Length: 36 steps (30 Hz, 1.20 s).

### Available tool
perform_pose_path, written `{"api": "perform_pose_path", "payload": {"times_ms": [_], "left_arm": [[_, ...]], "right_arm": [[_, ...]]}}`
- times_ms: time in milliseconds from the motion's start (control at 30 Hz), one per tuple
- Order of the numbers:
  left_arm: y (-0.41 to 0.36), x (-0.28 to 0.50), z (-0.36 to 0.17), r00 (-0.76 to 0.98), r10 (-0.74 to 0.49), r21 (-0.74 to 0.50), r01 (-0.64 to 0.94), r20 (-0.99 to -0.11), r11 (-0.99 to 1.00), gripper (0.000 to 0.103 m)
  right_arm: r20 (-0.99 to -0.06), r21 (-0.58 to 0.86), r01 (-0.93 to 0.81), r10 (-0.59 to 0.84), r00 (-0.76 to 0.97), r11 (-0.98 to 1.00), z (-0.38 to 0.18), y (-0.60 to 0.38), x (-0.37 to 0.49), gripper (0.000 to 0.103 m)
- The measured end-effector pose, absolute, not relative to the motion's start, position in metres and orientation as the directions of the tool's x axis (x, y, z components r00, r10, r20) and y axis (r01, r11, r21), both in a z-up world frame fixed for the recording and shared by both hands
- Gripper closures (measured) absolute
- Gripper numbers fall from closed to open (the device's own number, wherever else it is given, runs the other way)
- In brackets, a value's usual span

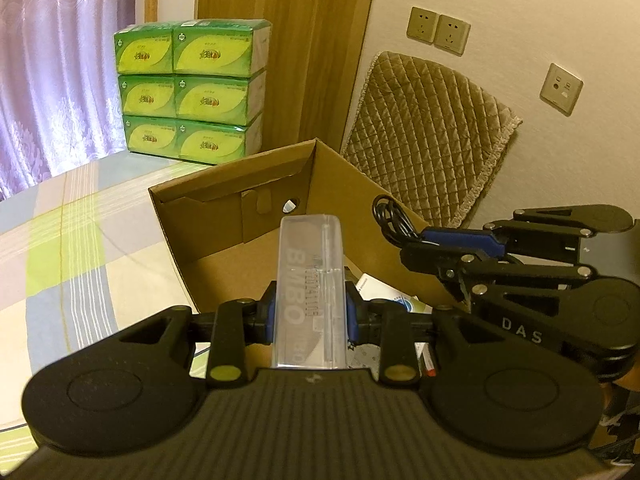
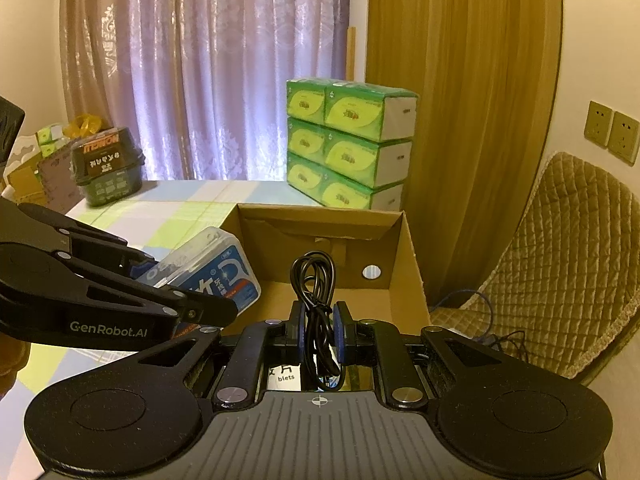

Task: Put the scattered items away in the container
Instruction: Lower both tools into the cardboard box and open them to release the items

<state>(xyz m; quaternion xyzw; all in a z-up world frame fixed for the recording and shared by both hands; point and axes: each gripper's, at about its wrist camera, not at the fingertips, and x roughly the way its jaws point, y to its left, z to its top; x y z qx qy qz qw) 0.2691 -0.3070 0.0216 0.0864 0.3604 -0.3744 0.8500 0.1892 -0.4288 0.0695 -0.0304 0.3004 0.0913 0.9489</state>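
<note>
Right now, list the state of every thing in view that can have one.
Left claw: shut on the clear plastic box, held above the cardboard box.
Right claw: shut on the coiled black cable.
Cardboard box: open.
Tissue packs: stacked, wrapped.
Curtain: drawn.

I count six tissue packs (image 2: 350,148), one cardboard box (image 2: 404,256), one clear plastic case (image 1: 310,280), one black cable (image 2: 316,304), three wall sockets (image 1: 438,32) and my two grippers (image 1: 310,312).
</note>
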Motion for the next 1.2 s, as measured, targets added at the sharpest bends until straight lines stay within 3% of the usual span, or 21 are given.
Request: {"api": "perform_pose_path", "payload": {"times_ms": [100, 133, 167, 1200], "left_arm": [[-0.311, 0.269, 0.021, 0.489, -0.551, -0.073, 0.700, -0.676, 0.710, 0.075], [-0.312, 0.269, 0.020, 0.508, -0.536, -0.047, 0.695, -0.674, 0.718, 0.065], [-0.311, 0.268, 0.020, 0.521, -0.530, -0.031, 0.693, -0.669, 0.721, 0.062], [-0.266, 0.263, 0.028, 0.530, -0.541, -0.091, 0.654, -0.653, 0.751, 0.057]], "right_arm": [[-0.576, 0.000, -0.189, 0.155, 0.802, 0.982, 0.068, -0.430, 0.192, 0.087], [-0.577, 0.000, -0.189, 0.154, 0.802, 0.982, 0.068, -0.431, 0.193, 0.087], [-0.578, 0.000, -0.188, 0.153, 0.802, 0.982, 0.067, -0.431, 0.193, 0.087], [-0.567, 0.005, -0.213, 0.179, 0.804, 0.977, 0.066, -0.407, 0.211, 0.087]]}}
